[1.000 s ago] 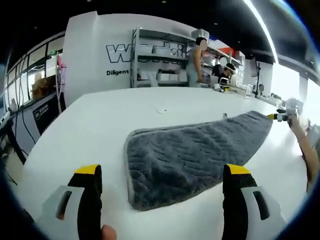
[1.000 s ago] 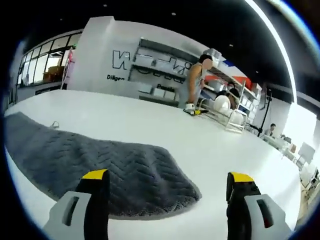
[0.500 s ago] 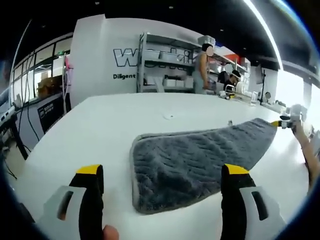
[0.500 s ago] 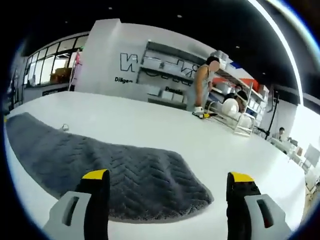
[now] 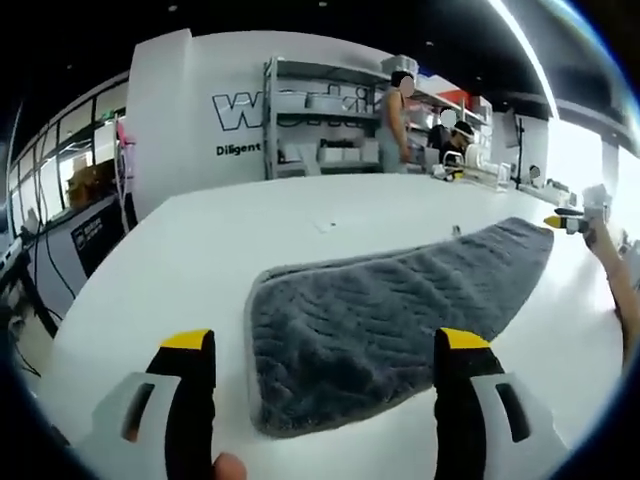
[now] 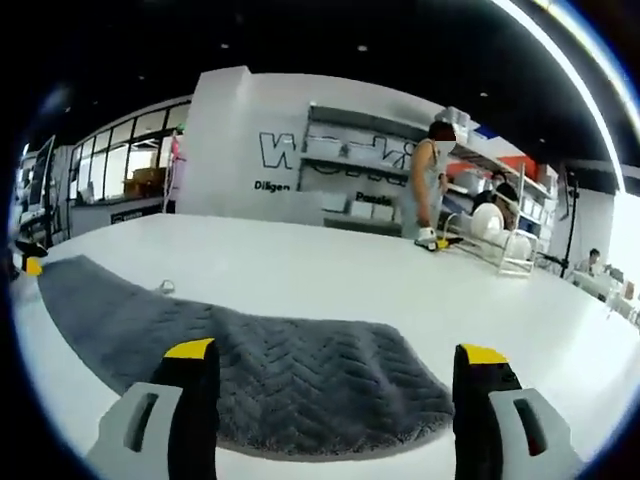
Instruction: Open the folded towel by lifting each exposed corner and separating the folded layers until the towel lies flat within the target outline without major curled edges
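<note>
One towel [image 5: 385, 310], two open grippers [image 5: 325, 355]

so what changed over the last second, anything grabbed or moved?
Nothing grabbed or released. Both cameras shifted with the hands, and the right gripper view now takes in more of the towel; the towel itself lies in the same shape on the white table. The left gripper and right gripper stay open with nothing between their jaws, each hovering at one end of the towel.
</note>
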Demonstrator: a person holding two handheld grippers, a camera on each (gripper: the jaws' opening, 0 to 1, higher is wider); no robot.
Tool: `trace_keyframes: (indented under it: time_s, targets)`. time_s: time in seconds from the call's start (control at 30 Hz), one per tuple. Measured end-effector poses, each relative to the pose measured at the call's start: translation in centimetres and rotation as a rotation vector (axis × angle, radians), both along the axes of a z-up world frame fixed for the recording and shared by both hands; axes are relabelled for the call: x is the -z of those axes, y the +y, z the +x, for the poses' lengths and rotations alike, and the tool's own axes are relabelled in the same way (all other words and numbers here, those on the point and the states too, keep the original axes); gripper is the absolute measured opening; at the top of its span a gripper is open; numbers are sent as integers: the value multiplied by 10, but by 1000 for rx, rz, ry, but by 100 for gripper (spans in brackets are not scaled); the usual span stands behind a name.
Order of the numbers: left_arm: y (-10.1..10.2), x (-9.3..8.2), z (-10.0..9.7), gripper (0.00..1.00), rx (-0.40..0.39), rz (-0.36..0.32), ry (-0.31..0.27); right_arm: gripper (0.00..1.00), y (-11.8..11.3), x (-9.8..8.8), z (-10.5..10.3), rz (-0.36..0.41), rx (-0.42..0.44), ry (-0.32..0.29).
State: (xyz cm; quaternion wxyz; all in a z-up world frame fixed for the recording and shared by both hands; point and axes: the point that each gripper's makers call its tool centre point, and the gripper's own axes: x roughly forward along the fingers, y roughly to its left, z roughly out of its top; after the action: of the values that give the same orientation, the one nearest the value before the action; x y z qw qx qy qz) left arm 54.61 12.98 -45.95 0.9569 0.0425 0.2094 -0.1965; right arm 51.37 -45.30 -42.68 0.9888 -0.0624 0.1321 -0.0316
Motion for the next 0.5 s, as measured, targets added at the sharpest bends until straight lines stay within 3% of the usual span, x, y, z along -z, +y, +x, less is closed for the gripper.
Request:
trace_keyframes:
  time_s: [0.1,0.33,0.5]
  targets:
    - [1,0,9,86,-4,8,20,99,3,0,1,6,-12,1]
    - [4,-10,37,77,-25,20,-1,98,6,-4,0,14,-27,-14]
    - [21,6,60,64,-57,78,50,96,8,-2,4,38,-36,-13]
